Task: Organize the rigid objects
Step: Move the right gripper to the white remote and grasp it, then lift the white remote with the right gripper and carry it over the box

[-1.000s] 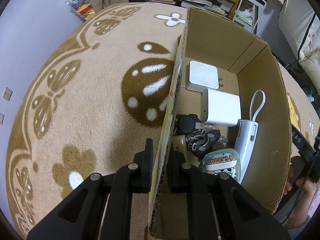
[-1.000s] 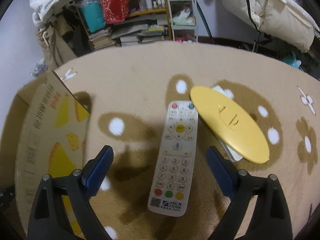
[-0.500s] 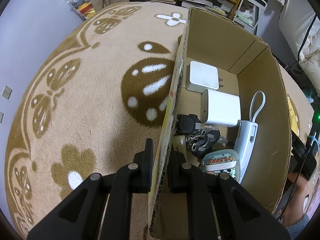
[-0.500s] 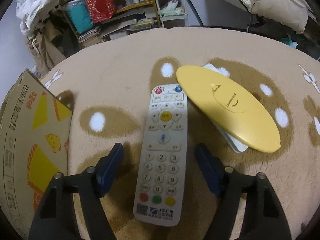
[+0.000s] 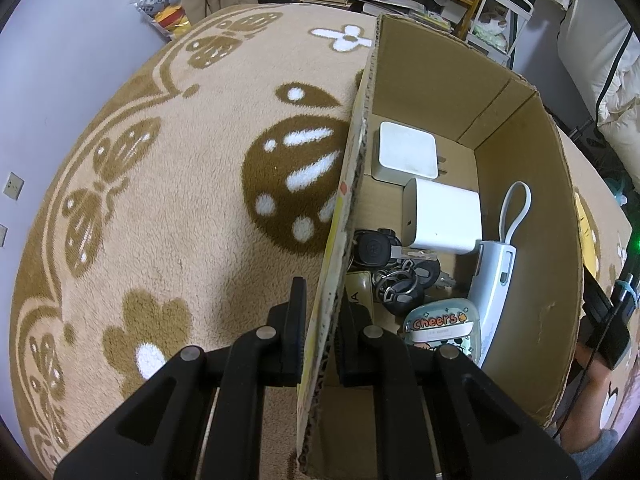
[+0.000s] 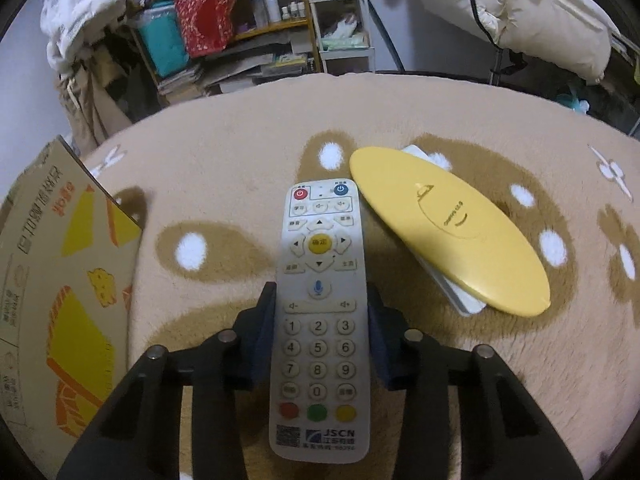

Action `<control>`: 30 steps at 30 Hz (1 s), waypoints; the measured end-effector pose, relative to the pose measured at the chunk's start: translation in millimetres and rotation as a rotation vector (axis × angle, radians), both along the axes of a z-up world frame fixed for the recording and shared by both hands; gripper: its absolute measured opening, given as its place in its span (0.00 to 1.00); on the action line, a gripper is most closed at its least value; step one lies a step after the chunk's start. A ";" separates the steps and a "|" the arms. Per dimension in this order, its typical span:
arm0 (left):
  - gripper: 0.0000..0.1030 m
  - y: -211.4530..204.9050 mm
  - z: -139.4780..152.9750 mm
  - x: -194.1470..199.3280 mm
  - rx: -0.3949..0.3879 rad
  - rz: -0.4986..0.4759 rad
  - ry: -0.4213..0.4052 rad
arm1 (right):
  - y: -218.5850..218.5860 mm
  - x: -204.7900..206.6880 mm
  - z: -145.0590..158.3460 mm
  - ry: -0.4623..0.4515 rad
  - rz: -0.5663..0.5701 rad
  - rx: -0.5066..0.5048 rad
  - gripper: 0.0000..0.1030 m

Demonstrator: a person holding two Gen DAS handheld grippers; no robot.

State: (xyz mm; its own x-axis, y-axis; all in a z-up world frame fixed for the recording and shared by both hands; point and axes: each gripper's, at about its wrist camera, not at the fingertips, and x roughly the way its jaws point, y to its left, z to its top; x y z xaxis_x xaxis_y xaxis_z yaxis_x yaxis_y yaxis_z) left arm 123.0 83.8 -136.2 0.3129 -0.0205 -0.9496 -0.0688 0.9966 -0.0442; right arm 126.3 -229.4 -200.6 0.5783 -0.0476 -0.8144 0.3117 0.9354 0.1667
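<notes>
The left gripper (image 5: 318, 332) was clamped on the near side wall of the cardboard box (image 5: 524, 216), one pad outside and one inside the wall. The box stood open-topped on the patterned rug (image 5: 180, 208), which filled the view from 7 to 12 o'clock.

Inside the box, toward 12 o'clock on its floor, lay a flat white charger with prongs (image 5: 406, 152). Just nearer sat a white power adapter (image 5: 442, 216), touching or almost touching the first. Below it, at the box's centre, lay a bunch of black car keys on rings (image 5: 394, 272). Along the wall at 3 o'clock leaned a pale blue power bank with a looped cable (image 5: 496, 280). A small case printed "Cheers" (image 5: 440, 328) lay nearest the gripper, against the power bank. A yellowish card-like item showed beside the keys, mostly hidden.

In the right wrist view, the right gripper (image 6: 320, 320) was closing on a white TV remote control (image 6: 320, 312) that lay lengthwise between its blue pads; the pads appeared to touch its long edges at the number keys. The remote rested on the rug, buttons up. At 2 o'clock from it a yellow oval case (image 6: 448, 228) lay atop a thin white flat object (image 6: 464, 300), its edge close beside the remote's top corner. The box's printed outer wall (image 6: 60, 280) stood at 9 o'clock, well apart from the remote.
</notes>
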 end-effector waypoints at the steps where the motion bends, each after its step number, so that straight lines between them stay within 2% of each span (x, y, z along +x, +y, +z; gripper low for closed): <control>1: 0.12 -0.1 0.1 0.2 -0.001 0.000 0.000 | -0.2 -0.3 1.6 -0.006 0.003 0.013 0.43; 9: 0.11 0.8 -0.4 -0.3 -0.010 0.002 0.000 | 4.9 -0.2 8.9 -0.034 0.020 0.106 0.43; 20: 0.12 1.3 -0.2 -1.0 -0.005 0.000 0.000 | 23.5 2.5 22.3 -0.079 0.065 0.140 0.43; 30: 0.12 -0.7 0.7 -1.4 0.004 -0.005 -0.002 | 21.1 -1.9 34.0 -0.116 0.068 0.170 0.43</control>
State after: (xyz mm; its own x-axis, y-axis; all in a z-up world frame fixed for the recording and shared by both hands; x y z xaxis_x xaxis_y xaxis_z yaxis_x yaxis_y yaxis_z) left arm 121.6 83.2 -135.5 0.3145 -0.0184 -0.9491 -0.0635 0.9972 -0.0404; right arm 124.4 -208.3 -166.6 0.6655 0.1274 -0.7354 0.2185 0.9089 0.3552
